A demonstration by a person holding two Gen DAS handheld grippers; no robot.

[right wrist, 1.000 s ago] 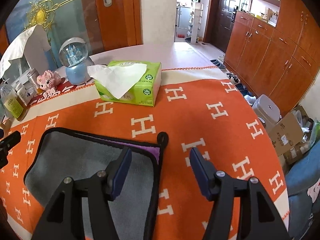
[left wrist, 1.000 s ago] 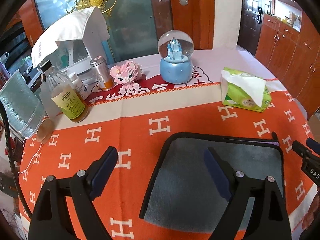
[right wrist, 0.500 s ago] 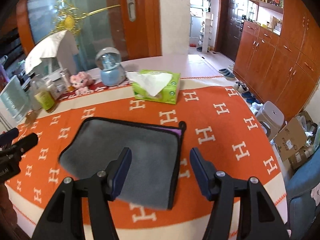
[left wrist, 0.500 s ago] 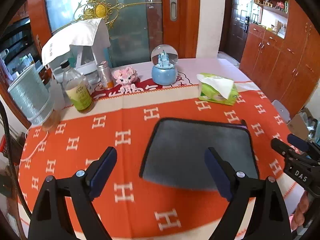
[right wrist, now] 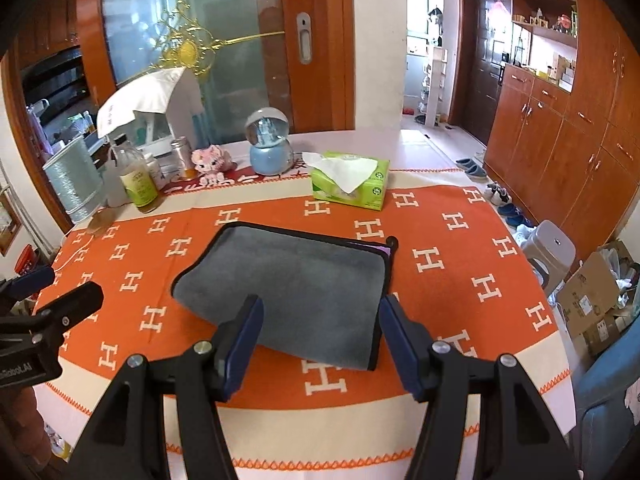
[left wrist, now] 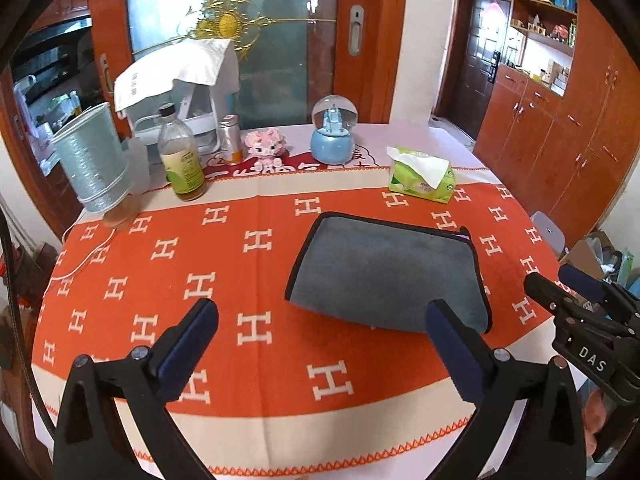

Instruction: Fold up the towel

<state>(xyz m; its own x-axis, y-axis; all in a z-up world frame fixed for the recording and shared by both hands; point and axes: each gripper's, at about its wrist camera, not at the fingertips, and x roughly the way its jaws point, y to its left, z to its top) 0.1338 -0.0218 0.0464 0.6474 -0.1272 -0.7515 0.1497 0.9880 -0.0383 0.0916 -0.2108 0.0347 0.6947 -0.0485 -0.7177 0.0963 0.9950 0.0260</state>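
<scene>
A grey towel (left wrist: 384, 270) with black trim lies folded flat on the orange tablecloth; it also shows in the right wrist view (right wrist: 296, 284), a purple layer peeking out at its far right corner. My left gripper (left wrist: 320, 344) is open and empty, held above the table's near edge, left of the towel. My right gripper (right wrist: 320, 340) is open and empty, held above the towel's near edge. The right gripper also shows at the right of the left wrist view (left wrist: 580, 292). The left gripper also shows at the left of the right wrist view (right wrist: 48, 292).
A green tissue box (left wrist: 422, 176) sits behind the towel. A snow globe (left wrist: 334, 130), pink toy (left wrist: 266, 148), bottle (left wrist: 182, 160), can (left wrist: 230, 140) and teal cup (left wrist: 94, 158) line the far left. A stool (right wrist: 550, 248) and boxes (right wrist: 596, 300) stand right of the table.
Both grippers have pulled back and up from the towel towards the near table edge. The towel lies still, folded as before.
</scene>
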